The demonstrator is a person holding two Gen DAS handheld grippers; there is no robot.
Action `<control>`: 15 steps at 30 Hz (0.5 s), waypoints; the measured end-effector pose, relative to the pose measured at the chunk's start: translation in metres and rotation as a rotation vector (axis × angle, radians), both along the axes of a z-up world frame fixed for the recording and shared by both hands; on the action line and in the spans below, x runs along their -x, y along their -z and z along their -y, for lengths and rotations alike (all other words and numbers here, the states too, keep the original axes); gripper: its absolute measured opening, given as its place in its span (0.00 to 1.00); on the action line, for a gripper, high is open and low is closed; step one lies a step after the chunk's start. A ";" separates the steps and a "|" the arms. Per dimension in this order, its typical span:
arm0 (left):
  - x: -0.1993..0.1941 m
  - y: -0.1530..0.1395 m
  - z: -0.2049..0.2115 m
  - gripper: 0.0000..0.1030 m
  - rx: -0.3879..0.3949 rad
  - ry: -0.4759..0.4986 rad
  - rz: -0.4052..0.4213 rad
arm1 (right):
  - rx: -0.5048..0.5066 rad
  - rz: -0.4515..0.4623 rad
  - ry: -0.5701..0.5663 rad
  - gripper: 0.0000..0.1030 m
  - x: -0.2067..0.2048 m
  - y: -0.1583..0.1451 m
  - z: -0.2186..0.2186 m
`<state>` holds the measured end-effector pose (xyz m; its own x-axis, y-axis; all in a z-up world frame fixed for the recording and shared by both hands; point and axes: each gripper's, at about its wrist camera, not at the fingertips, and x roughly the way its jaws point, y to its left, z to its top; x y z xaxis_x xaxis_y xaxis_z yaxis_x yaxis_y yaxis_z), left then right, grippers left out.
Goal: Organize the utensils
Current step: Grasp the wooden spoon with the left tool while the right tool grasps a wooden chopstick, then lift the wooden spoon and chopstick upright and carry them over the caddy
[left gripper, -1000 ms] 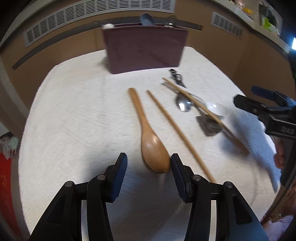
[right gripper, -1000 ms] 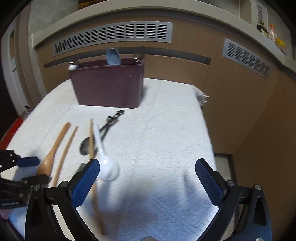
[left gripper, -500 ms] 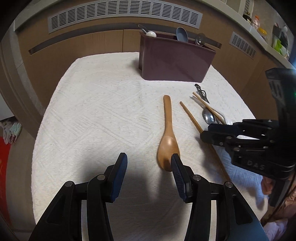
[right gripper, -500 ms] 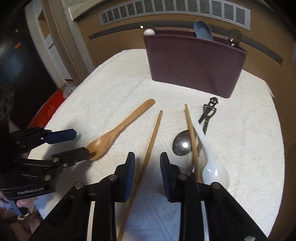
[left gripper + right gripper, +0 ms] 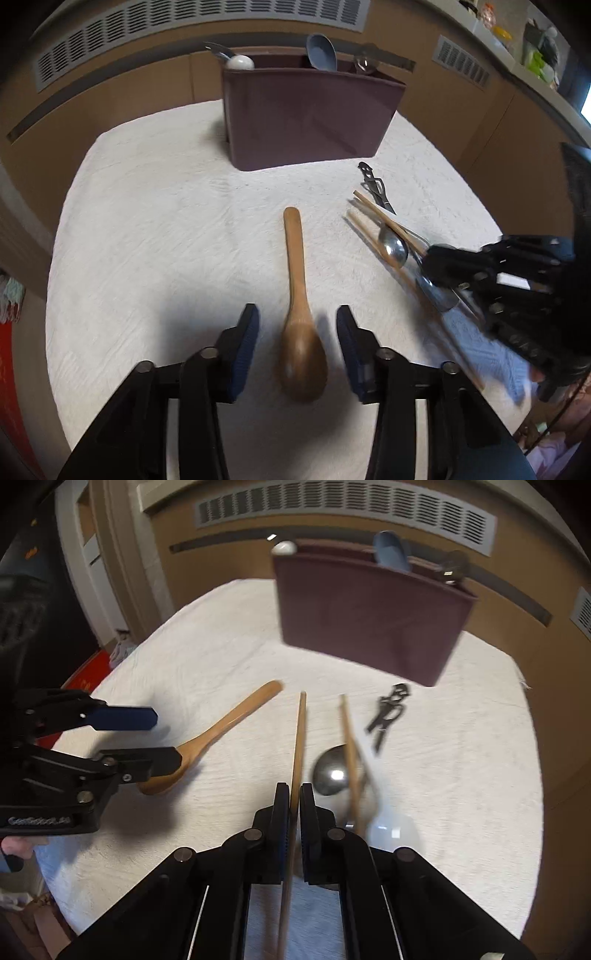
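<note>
Right gripper [image 5: 294, 812] clamps a slim wooden chopstick [image 5: 298, 738] — left gripper [image 5: 297, 332] (spread) straddles spoon [image 5: 301, 321].

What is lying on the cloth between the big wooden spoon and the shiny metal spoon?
One wooden chopstick, pinched by the right gripper. The right wrist view shows it between the wooden spoon and metal spoon.

The setting is a home kitchen. A counter [image 5: 532, 92] carrying jars and bottles [image 5: 491, 14] runs above brown cabinet fronts [image 5: 229, 565] fitted with slotted vent grilles [image 5: 343, 506]. A white cloth [image 5: 159, 229] covers the work surface, where a maroon utensil holder [image 5: 310, 118] stands with spoons.
</note>
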<state>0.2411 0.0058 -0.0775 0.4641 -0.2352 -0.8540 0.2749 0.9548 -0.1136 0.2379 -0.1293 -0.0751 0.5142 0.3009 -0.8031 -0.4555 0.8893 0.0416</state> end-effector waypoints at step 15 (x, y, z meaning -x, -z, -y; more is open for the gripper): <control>-0.057 0.017 0.040 0.11 -0.120 0.063 -0.062 | -0.067 -0.025 0.003 0.15 0.008 0.000 0.024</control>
